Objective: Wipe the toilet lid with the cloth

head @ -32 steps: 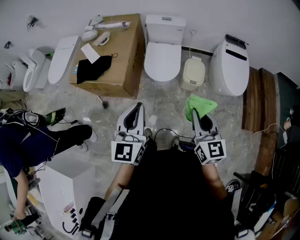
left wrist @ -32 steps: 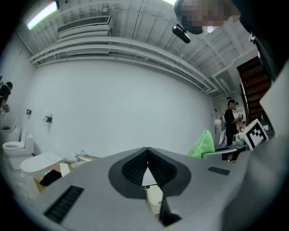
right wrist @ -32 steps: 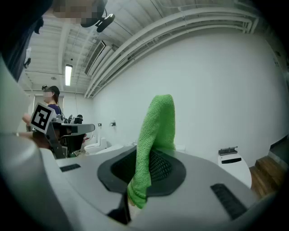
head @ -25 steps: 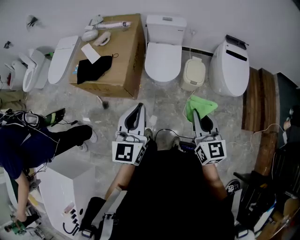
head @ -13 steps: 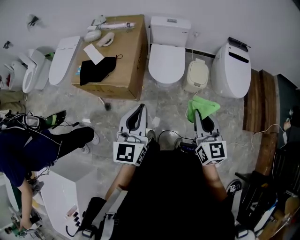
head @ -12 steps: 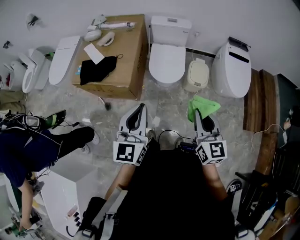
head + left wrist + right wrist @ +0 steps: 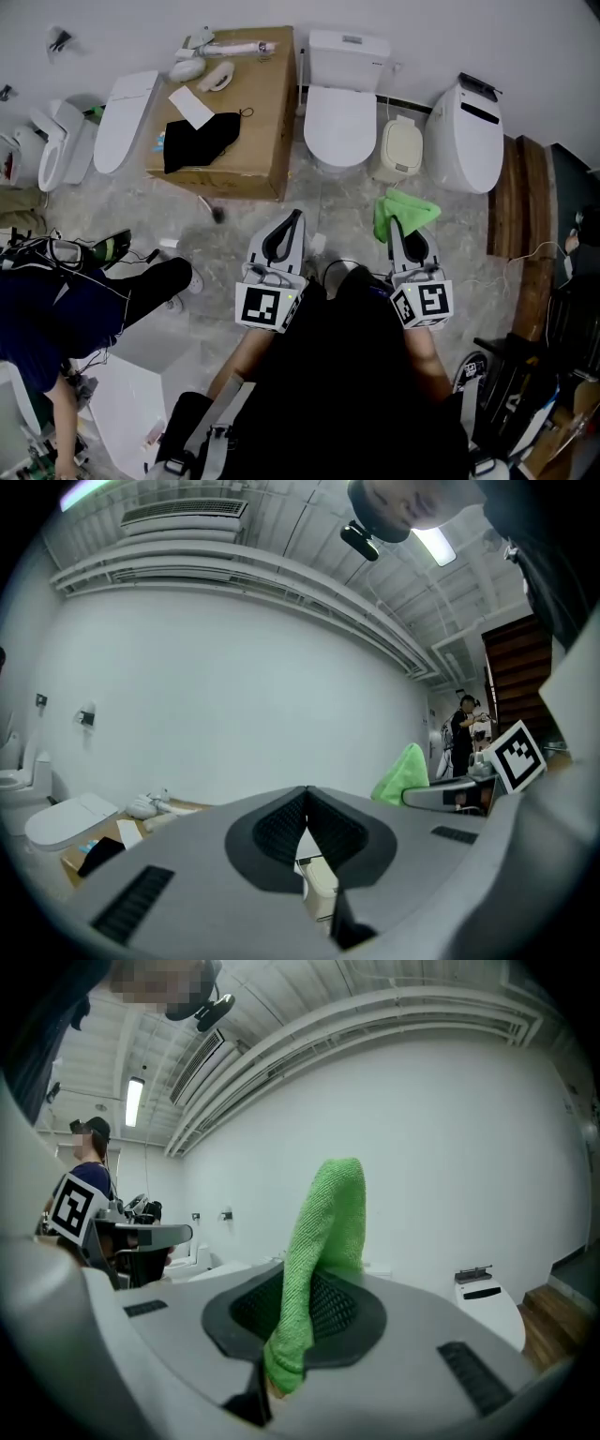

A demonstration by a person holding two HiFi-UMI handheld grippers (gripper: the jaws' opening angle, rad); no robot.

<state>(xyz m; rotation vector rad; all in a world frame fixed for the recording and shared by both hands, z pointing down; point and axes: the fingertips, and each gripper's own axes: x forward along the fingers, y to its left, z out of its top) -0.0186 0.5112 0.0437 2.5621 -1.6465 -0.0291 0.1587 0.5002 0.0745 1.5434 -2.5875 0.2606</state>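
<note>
A white toilet with its lid (image 7: 340,127) down stands against the far wall in the head view, ahead of both grippers. My right gripper (image 7: 392,223) is shut on a green cloth (image 7: 398,211), which sticks up from its jaws in the right gripper view (image 7: 323,1241). My left gripper (image 7: 296,217) is shut with nothing in it, its jaws meeting in the left gripper view (image 7: 306,808). Both grippers hover over the grey stone floor, well short of the toilet.
A cardboard box (image 7: 251,131) with a black cloth (image 7: 202,141) and white parts stands left of the toilet. A small beige bin (image 7: 401,150) and a second white toilet (image 7: 465,131) are to its right. A person (image 7: 66,300) crouches at the left. A loose toilet seat (image 7: 120,117) lies far left.
Both grippers and the head view have edged forward and slightly right toward the toilet. The green cloth stays held in the right gripper.
</note>
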